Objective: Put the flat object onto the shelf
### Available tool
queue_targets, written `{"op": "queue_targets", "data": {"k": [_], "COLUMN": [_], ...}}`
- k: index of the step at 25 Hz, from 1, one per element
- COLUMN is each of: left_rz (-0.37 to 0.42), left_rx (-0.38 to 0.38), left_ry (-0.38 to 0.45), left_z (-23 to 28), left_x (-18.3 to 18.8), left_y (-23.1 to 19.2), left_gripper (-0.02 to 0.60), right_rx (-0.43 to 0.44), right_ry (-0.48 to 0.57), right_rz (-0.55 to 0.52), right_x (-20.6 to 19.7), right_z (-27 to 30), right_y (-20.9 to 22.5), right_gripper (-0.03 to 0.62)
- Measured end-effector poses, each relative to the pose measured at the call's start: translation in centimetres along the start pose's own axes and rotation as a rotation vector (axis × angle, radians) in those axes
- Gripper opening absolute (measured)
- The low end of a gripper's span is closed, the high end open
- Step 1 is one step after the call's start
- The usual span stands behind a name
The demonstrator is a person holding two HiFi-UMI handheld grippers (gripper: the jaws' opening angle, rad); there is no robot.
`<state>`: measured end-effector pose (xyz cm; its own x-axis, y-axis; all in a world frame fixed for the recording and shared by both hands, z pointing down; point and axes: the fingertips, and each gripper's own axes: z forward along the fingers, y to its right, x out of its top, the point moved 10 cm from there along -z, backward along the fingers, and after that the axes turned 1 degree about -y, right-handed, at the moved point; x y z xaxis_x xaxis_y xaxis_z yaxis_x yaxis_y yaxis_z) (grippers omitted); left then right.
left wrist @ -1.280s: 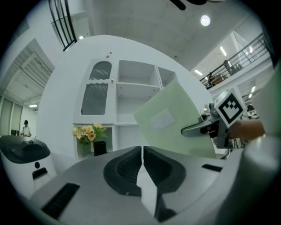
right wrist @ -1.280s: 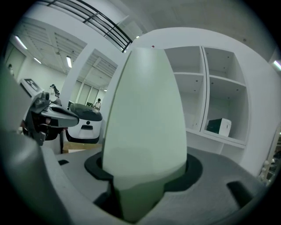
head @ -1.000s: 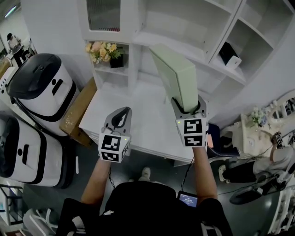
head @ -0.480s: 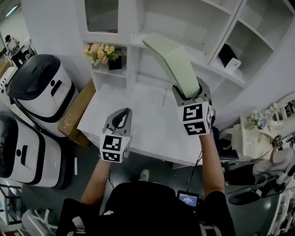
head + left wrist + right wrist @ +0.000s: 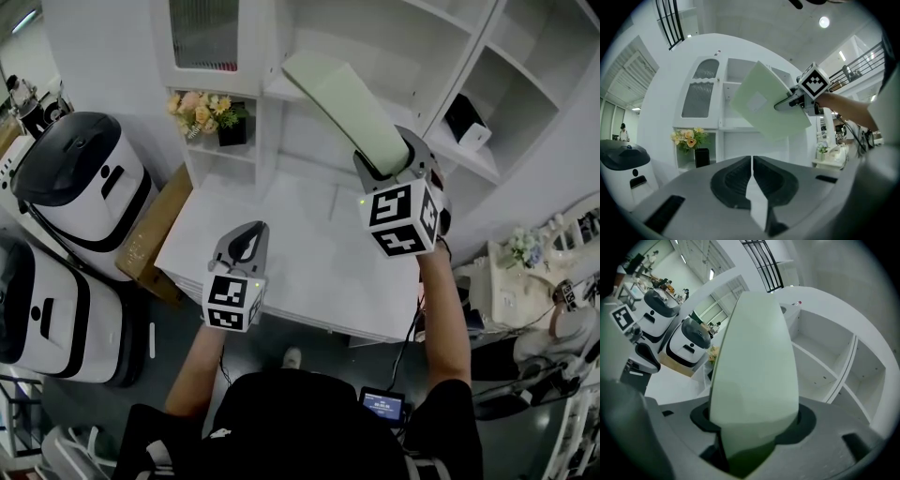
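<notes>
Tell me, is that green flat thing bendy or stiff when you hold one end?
Probably stiff: the pale green flat object sticks out straight though the right tongs grip only one end. Likely light for its size, since those tongs alone hold it up. It looks smooth, so it might slip.

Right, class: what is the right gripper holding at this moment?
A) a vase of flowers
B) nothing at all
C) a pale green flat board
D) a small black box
C: the right gripper has its jaws clamped on the lower end of the pale green flat board.
</notes>
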<state>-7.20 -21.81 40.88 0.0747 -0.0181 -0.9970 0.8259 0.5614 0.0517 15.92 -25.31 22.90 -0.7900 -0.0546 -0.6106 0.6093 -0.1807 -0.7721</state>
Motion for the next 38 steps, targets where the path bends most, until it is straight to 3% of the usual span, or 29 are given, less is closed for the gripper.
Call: {"op": "queue_targets", "data": {"k": [18, 27, 38], "left_rz": [-0.004, -0.012, -0.021], "left_rx": [0.011, -0.002, 0.008], "left_ry": [-0.017, -0.021, -0.021], "left_z": [1.3, 1.7, 1.4], "left_x": [-0.3, -0.6, -0.7], "left_y": [0.4, 0.9, 0.2], "left_gripper": [0.015, 0.015, 0.015], "right_rx": [0.059, 0.014, -0.094], "right_ry": [-0.08, -0.183, -0.207], "right_rz": [-0.138, -0.259, -0.501], "right_x": [2.6, 3.5, 5.0], "right_z": [1.3, 1.5, 2.7], "right_y": [1.5, 1.3, -0.5], "right_gripper": [0.285, 0.285, 0.285]}}
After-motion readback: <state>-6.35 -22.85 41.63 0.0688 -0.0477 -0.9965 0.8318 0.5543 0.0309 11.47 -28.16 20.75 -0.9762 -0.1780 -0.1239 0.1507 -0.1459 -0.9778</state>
